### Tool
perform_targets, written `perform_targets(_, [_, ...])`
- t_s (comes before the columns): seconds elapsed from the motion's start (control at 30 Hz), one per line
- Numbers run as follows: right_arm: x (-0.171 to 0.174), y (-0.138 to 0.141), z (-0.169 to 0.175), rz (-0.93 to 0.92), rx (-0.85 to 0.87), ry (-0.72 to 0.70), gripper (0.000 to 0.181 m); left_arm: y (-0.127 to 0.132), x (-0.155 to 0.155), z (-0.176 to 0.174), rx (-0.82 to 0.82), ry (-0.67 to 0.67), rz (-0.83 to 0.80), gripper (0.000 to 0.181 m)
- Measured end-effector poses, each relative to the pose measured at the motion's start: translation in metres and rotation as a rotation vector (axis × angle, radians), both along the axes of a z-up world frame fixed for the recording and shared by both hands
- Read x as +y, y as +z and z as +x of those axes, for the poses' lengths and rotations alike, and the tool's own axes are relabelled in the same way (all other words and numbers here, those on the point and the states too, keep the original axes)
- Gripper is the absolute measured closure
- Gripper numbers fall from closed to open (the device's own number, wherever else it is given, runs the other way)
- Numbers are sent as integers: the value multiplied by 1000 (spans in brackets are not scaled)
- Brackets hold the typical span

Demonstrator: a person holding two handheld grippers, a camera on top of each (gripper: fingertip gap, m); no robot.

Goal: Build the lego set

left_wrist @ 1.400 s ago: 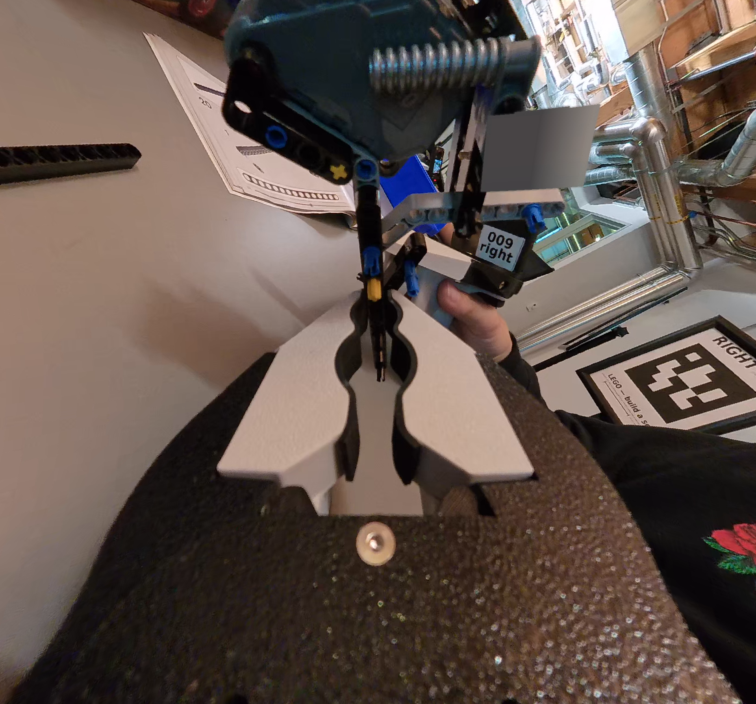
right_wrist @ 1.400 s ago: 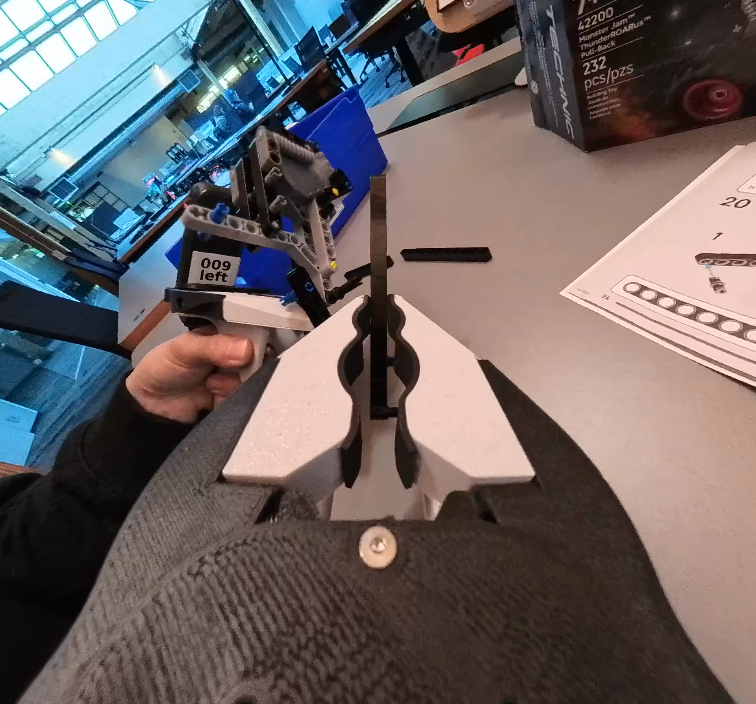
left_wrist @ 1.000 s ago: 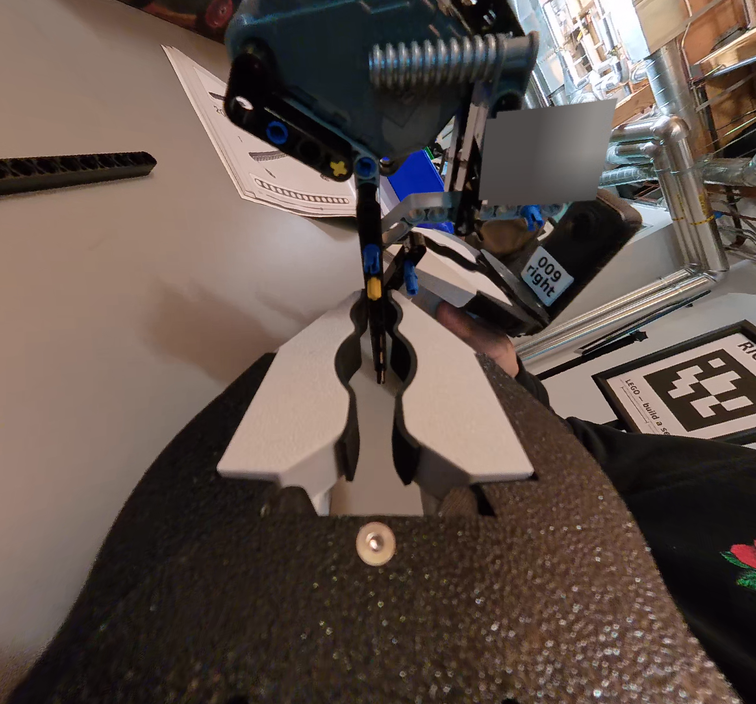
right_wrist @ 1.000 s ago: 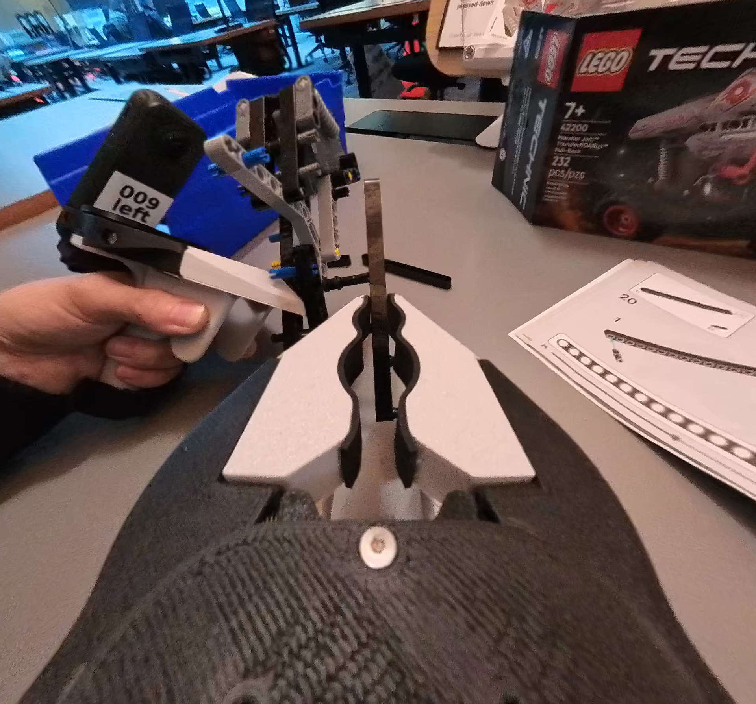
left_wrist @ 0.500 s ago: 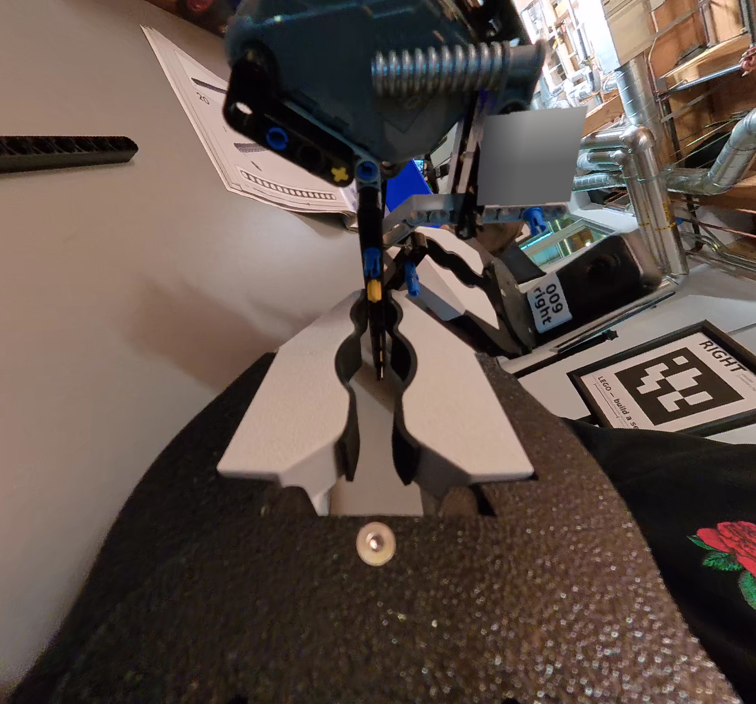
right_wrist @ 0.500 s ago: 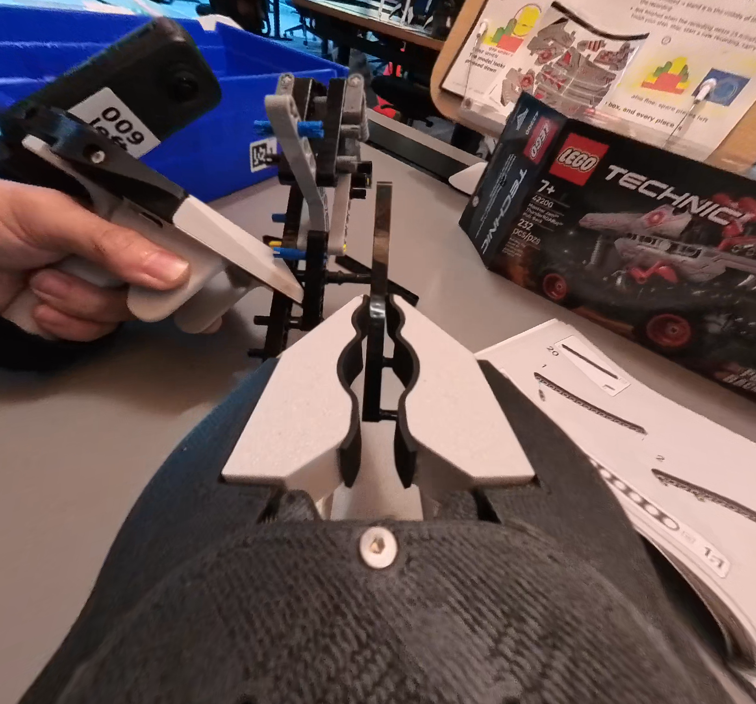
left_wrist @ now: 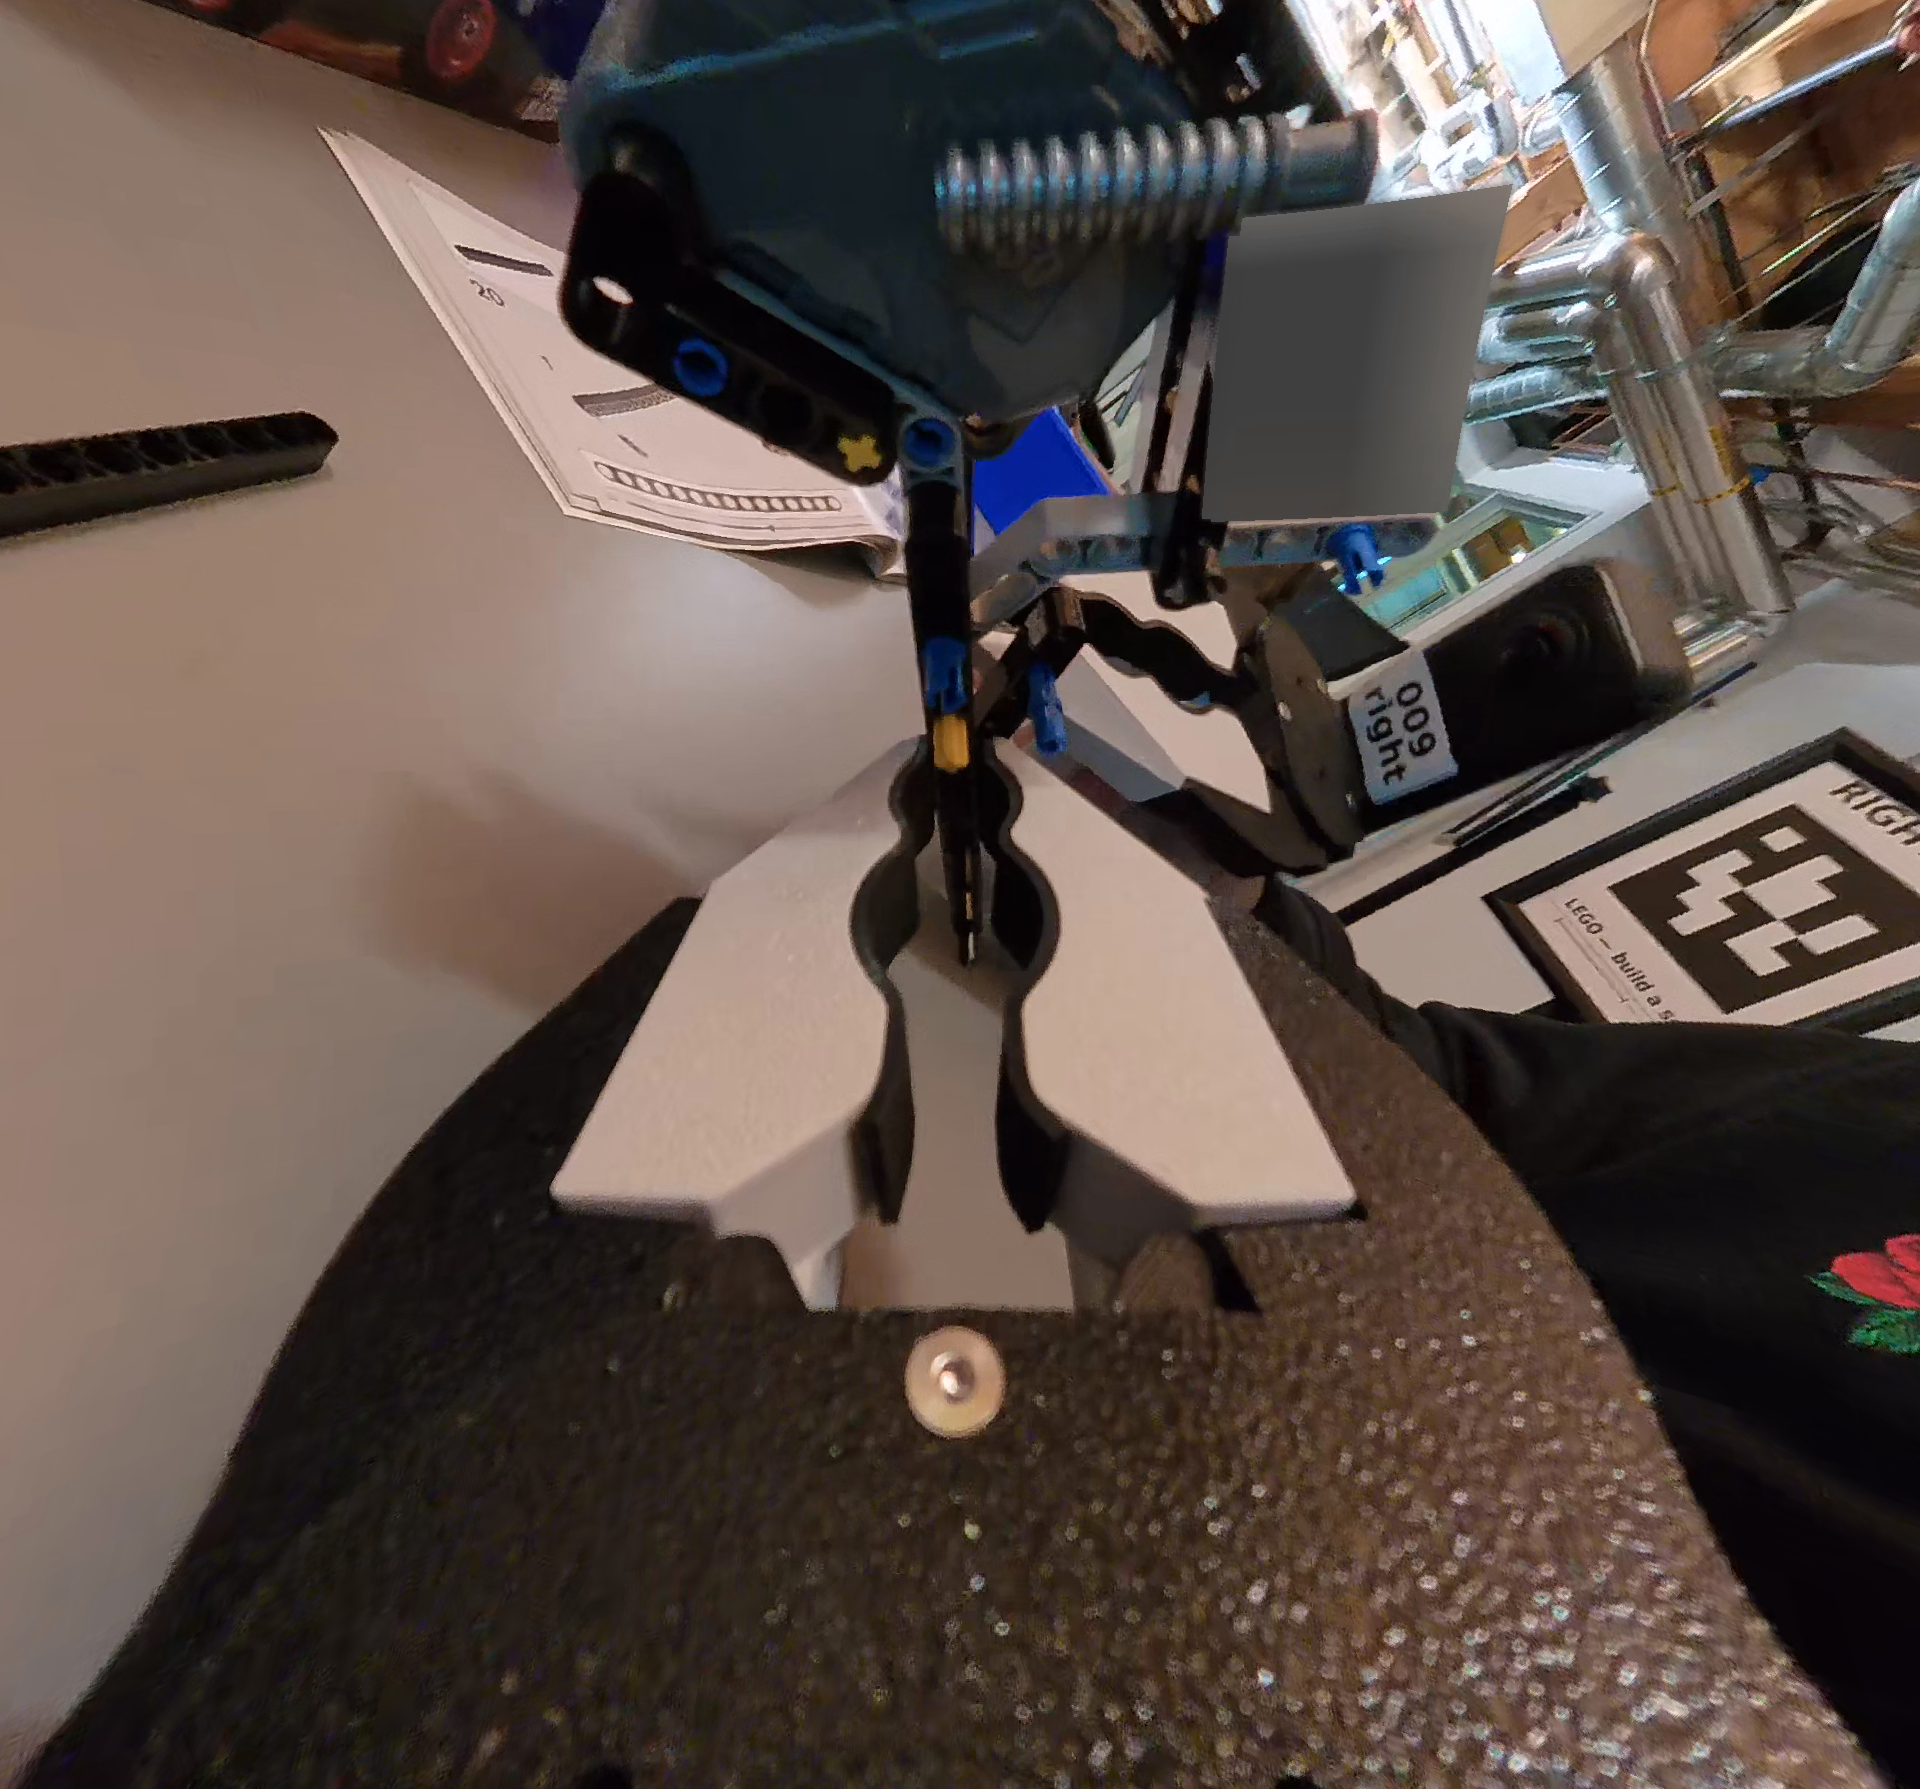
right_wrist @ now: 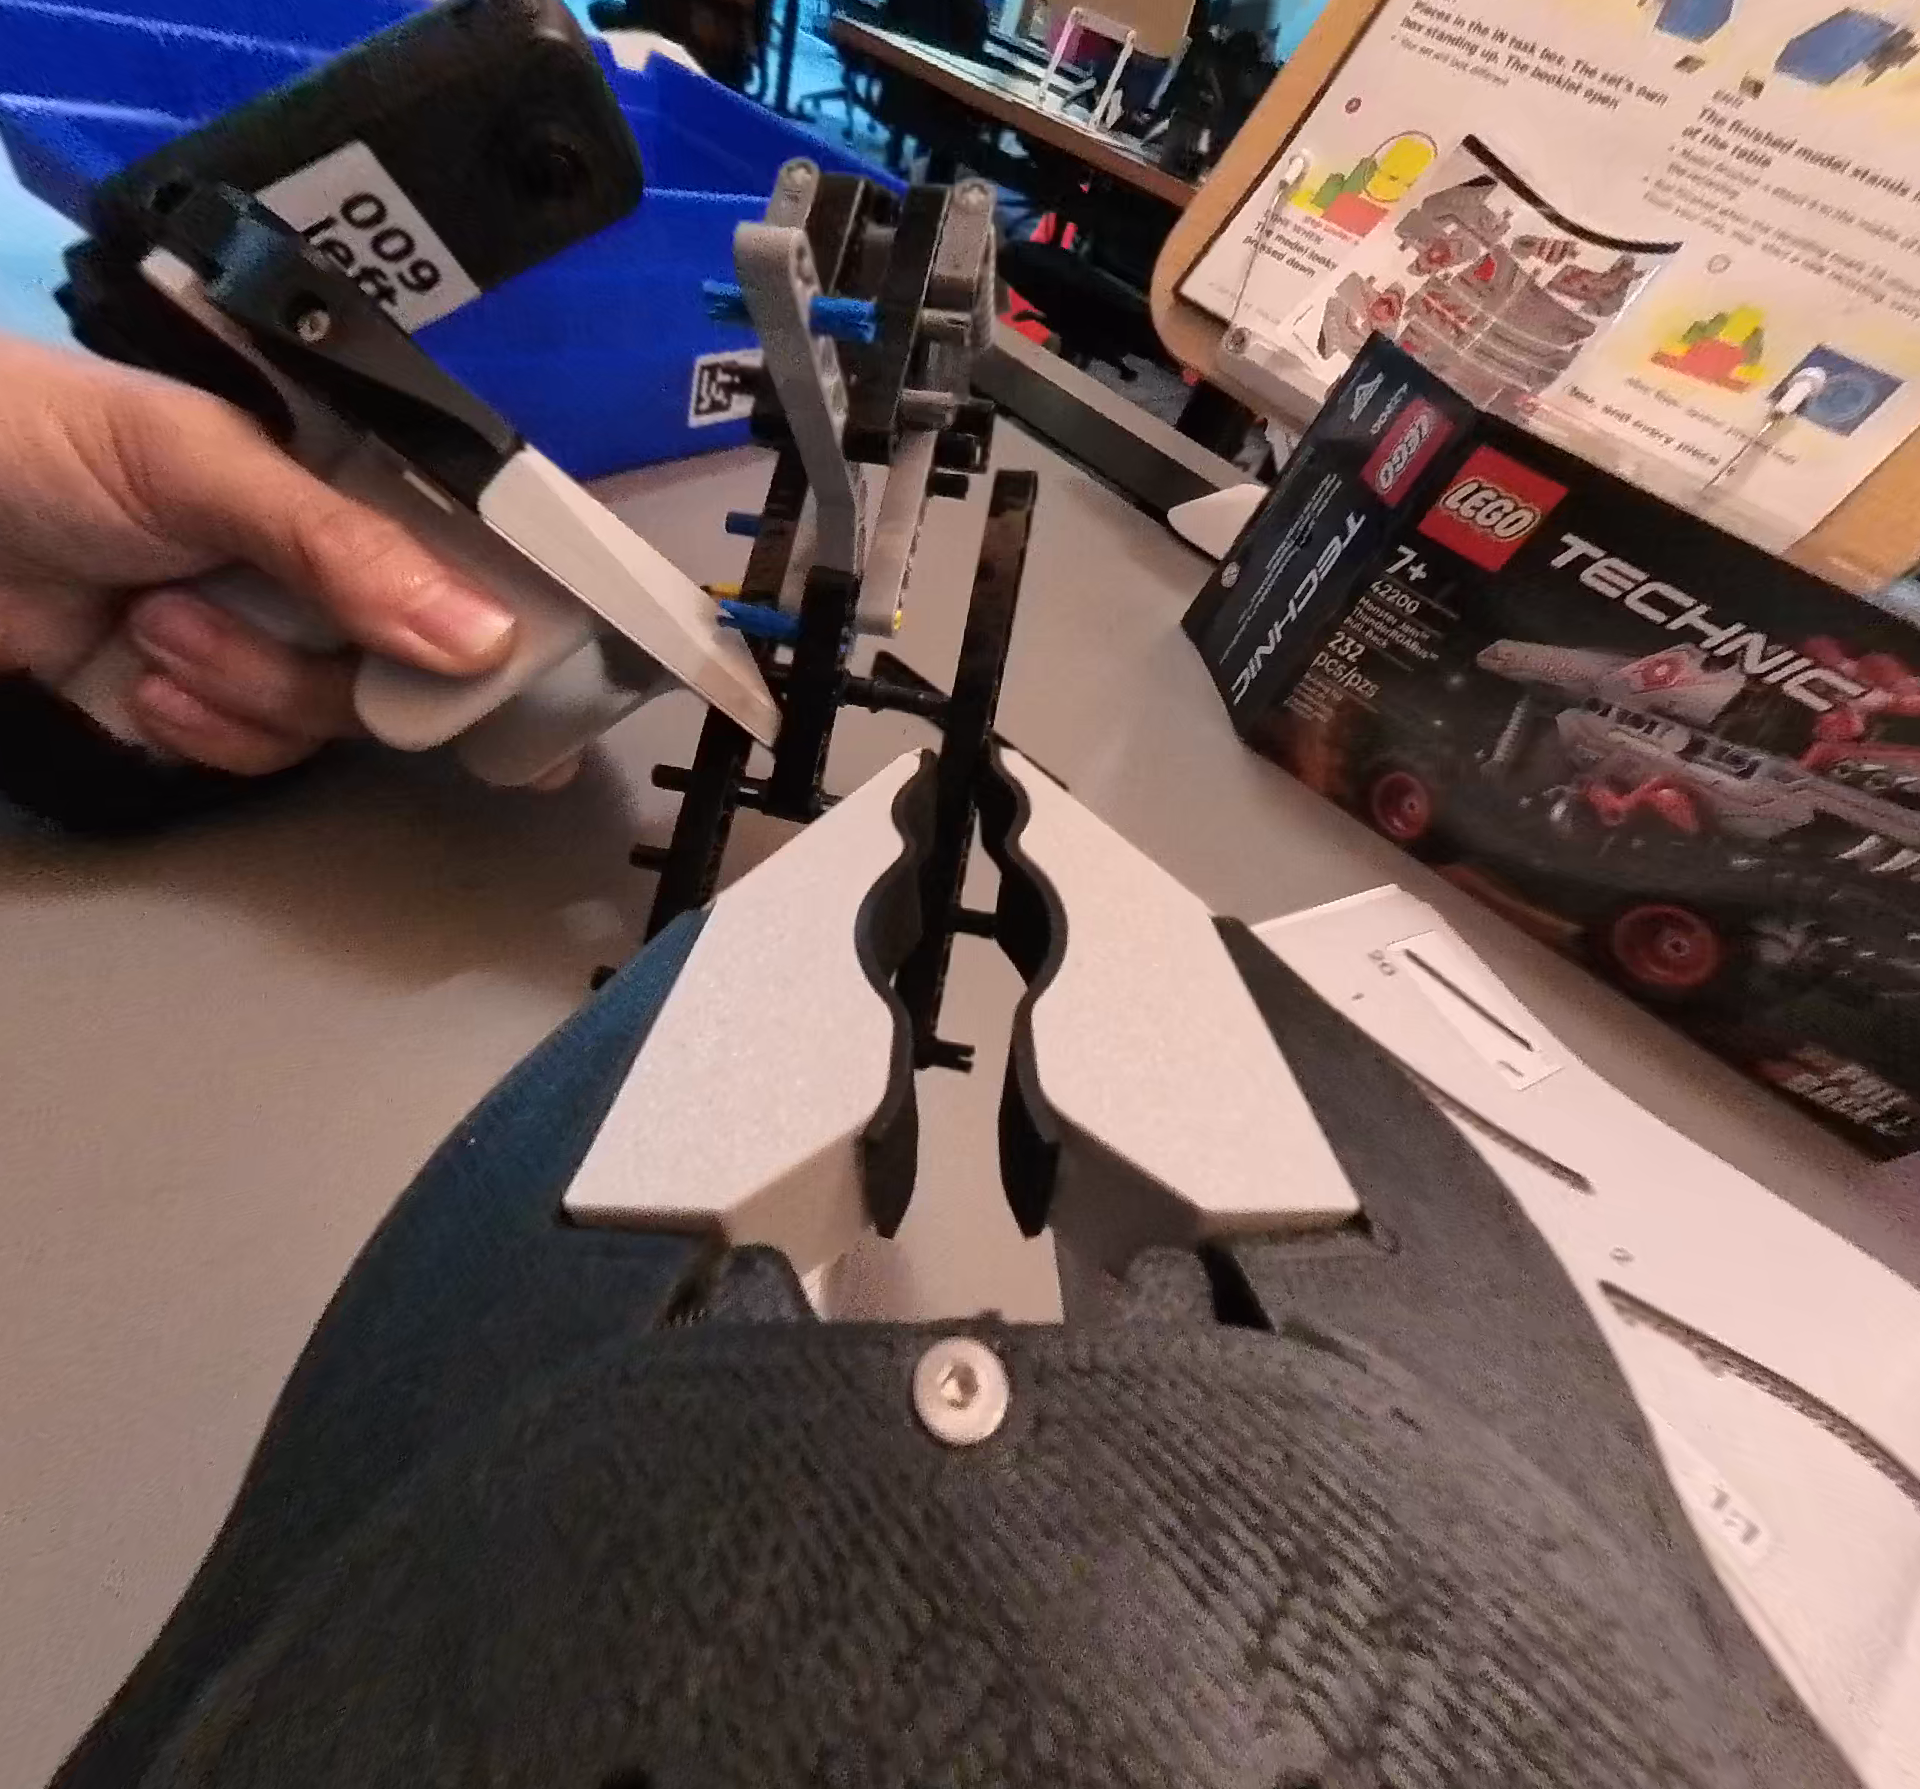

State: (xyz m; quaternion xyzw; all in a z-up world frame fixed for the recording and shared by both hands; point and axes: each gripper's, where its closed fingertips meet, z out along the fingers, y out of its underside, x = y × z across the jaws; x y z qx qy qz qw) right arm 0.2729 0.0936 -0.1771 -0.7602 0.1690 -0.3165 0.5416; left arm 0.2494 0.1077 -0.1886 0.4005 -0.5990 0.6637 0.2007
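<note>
I clamp the chassis [left_wrist: 940, 659] in my left gripper [left_wrist: 956, 866], right gripper [right_wrist: 961, 898] pinching a black beam [right_wrist: 987, 617]; next I align its pins

Both grippers — L [left_wrist: 961, 783], R [right_wrist: 961, 783] — jaws clamped, close together.

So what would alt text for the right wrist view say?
The right gripper is shut on a long black beam, held beside the part-built lego model that the left gripper holds over a grey table. The set's box stands behind an open instruction booklet.
</note>
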Motion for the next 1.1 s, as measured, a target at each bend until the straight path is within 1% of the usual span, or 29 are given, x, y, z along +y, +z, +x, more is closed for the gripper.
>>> perform_targets(0.1, [-2,0,0,96,93,28,176,0,-1,0,-32,3,32,176])
perform_targets(0.2, [-3,-4,0,66,98,26,176,-3,-2,0,-41,9,64,176])
perform_targets(0.3, [-3,-2,0,107,129,33,176,-1,-2,1,-56,13,67,176])
perform_targets(0.33, [-3,1,0,112,106,31,176,0,-2,0,-33,10,32,176])
perform_targets(0.4, [-2,-2,0,0,10,0,176,-2,-2,0,31,-2,-10,176])
perform_targets(0.43, [-1,-3,0,-34,-28,-16,176,-2,-2,0,34,0,-9,176])
perform_targets(0.47, [-1,-1,0,-19,-33,-22,176,-1,-1,0,25,2,-10,176])
perform_targets(0.53, [-1,3,0,90,38,-3,176,2,-2,0,27,-6,-37,176])
perform_targets(0.57, [-1,6,0,129,42,-3,176,3,-2,0,32,-7,-55,177])
perform_targets(0.6, [-2,6,0,104,13,-15,176,2,-3,0,25,-2,-42,176])
perform_targets(0.67, [-2,1,2,12,-44,-45,176,-4,-6,0,-2,12,34,176])
perform_targets(0.7, [-2,1,2,13,-40,-45,176,-4,-6,1,-18,17,49,176])
perform_targets(0.77, [-2,6,0,98,15,-6,176,0,-6,-1,-17,2,13,176])
perform_targets(0.87, [-1,3,-2,-22,-56,18,176,-2,-6,-3,23,-24,-13,177])
perform_targets(0.97, [-2,6,-7,-28,-45,84,176,1,-6,-6,28,-51,-35,176])
perform_targets(1.07, [-3,4,-7,-38,-44,98,176,-1,-8,-7,28,-57,-24,177])
perform_targets(1.1, [-3,7,-8,-6,-36,103,176,1,-8,-8,28,-67,-38,176])
